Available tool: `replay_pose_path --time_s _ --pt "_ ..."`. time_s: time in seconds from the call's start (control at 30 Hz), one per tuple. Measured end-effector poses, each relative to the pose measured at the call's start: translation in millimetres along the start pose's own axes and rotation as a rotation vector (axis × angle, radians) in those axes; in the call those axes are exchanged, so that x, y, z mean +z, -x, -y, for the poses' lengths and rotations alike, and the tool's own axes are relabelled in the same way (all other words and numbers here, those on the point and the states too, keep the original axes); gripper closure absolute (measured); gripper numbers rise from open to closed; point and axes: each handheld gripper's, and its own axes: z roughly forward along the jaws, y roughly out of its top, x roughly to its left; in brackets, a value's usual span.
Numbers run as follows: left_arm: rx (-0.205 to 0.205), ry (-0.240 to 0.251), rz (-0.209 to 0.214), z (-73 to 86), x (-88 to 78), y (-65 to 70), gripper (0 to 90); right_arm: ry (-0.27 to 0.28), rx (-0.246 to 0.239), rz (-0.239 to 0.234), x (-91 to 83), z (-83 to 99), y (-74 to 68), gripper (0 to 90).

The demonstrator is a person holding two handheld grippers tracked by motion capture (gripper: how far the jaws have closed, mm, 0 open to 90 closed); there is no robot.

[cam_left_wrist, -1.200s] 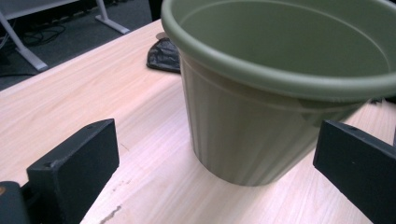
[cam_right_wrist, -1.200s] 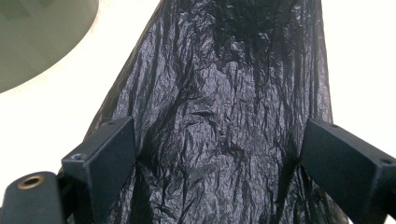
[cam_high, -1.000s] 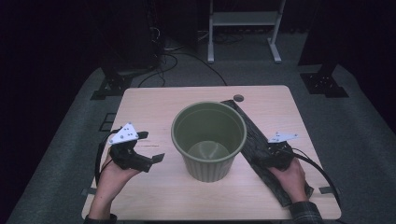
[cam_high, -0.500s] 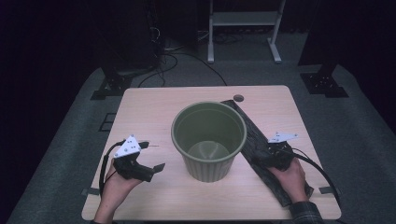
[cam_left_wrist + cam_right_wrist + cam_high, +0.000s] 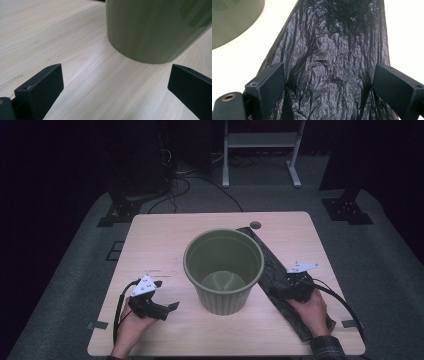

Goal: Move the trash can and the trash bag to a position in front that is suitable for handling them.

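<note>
Both hand-held grippers spread at the bin.
I see the right hand-held gripper (image 5: 289,286) straddling the black bag (image 5: 329,62); the left hand-held gripper (image 5: 170,307) faces the green bin (image 5: 223,270) on the bench (image 5: 160,237).

bin (image 5: 223,270): olive-green plastic, round, tapering to its base, upright, empty, at the middle of the worktop (image 5: 165,240)
bag (image 5: 280,285): black crinkled plastic, folded into a long flat strip, lying on the worktop just right of the bin, running diagonally from behind it to the near right edge

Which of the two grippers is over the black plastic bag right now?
The right gripper, jaws open astride the crumpled black plastic bag; the left gripper faces the green plastic bin.
</note>
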Motion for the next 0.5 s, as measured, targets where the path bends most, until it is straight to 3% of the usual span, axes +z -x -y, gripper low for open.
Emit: replay_pose_path --time_s 0.13,0.37,0.5 --pt "-0.008 0.015 -0.011 7.9 7.4 -3.7 0.0 0.000 0.000 0.000 0.0 0.0 0.0 9.3" --pt "-0.009 -0.028 -0.006 14.9 18.2 -4.5 0.0 0.000 0.000 0.000 0.0 0.0 0.0 9.2" --pt "-0.006 -0.077 -0.017 20.7 27.8 -6.7 0.0 0.000 0.000 0.000 0.0 0.0 0.0 9.2"
